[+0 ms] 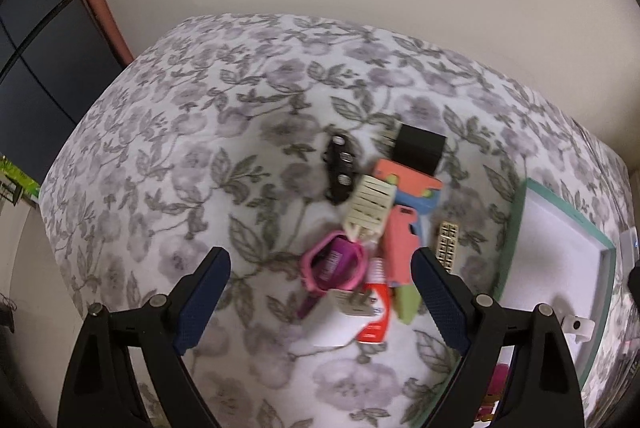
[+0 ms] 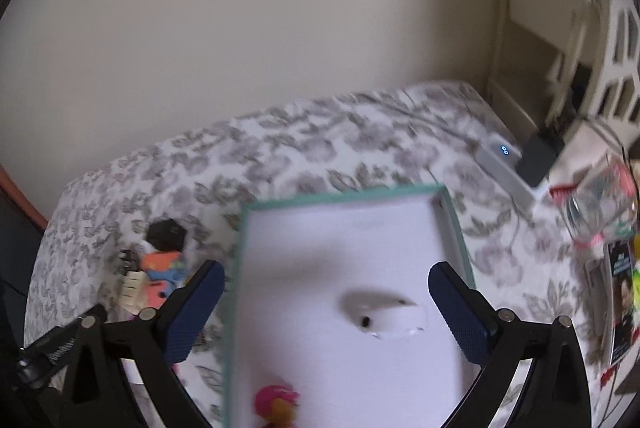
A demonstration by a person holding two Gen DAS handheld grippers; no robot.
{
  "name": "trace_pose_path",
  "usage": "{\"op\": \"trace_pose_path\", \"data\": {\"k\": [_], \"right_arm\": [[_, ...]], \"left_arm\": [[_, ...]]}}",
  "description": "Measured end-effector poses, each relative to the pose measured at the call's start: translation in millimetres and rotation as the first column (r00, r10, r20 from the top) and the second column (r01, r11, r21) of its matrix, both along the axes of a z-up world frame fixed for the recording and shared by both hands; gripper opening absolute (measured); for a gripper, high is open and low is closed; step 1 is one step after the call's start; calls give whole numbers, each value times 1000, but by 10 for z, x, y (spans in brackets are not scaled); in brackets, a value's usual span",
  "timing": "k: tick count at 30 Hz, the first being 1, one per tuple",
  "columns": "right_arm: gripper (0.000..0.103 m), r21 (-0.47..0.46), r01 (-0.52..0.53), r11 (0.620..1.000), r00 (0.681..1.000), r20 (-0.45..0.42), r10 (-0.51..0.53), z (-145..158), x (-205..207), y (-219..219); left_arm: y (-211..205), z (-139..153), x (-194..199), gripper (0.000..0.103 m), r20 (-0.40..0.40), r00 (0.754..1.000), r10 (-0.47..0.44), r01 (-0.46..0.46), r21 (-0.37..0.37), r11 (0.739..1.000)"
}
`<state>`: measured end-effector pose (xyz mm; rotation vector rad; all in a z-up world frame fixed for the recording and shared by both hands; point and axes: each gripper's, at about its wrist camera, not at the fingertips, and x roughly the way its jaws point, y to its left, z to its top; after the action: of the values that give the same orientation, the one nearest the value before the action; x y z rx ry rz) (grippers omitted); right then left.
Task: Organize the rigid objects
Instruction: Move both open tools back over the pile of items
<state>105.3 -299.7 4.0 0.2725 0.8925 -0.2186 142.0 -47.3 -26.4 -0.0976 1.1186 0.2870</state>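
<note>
On the flowered bedspread [image 1: 168, 156] lies a heap of small objects: a black box [image 1: 420, 147], a black remote [image 1: 340, 168], a cream comb [image 1: 370, 206], orange and blue phone cases [image 1: 404, 188], a pink band [image 1: 334, 266] and a red-and-white tube [image 1: 374, 304]. My left gripper [image 1: 320, 294] hovers open above the heap's near side, nothing between its fingers. A teal-rimmed white box [image 2: 454, 224] lies to the right. My right gripper [image 2: 326, 312] hangs open over it, above a white case [image 2: 390, 316] resting on the box floor. A pink toy [image 2: 276, 406] lies at the box's near end.
A pale wall rises behind the bed. A white device with a blue light [image 2: 502, 154] and a dark block [image 2: 540, 154] sit at the bed's far right corner. Clear packaging and printed cards [image 2: 618, 292] clutter the right edge. A gold patterned piece [image 1: 447, 240] lies beside the heap.
</note>
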Motion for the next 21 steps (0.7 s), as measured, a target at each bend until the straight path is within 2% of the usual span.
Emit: {"op": "trace_pose_path", "data": {"k": [6,10,15,21], "right_arm": [[103,35,-109,993,994,22,108,256,105,480],[103,64,-156,986,988,5,156,260,170,794],[103,89,-203,975,977,-48,208,82,228,1045],[103,109,-239,965,960,-120,251,-249,258,1237]], "left_arm": [[308,20,-46,92,-6,999,34,-35,-29,999],[569,-22,-98,92,-23,997,80,-81,-63,995],[835,-164,-165,92,-59,989,135,-140,-103,985],[909,-365,-179,92,-112,984,137,-153,-148,977]]}}
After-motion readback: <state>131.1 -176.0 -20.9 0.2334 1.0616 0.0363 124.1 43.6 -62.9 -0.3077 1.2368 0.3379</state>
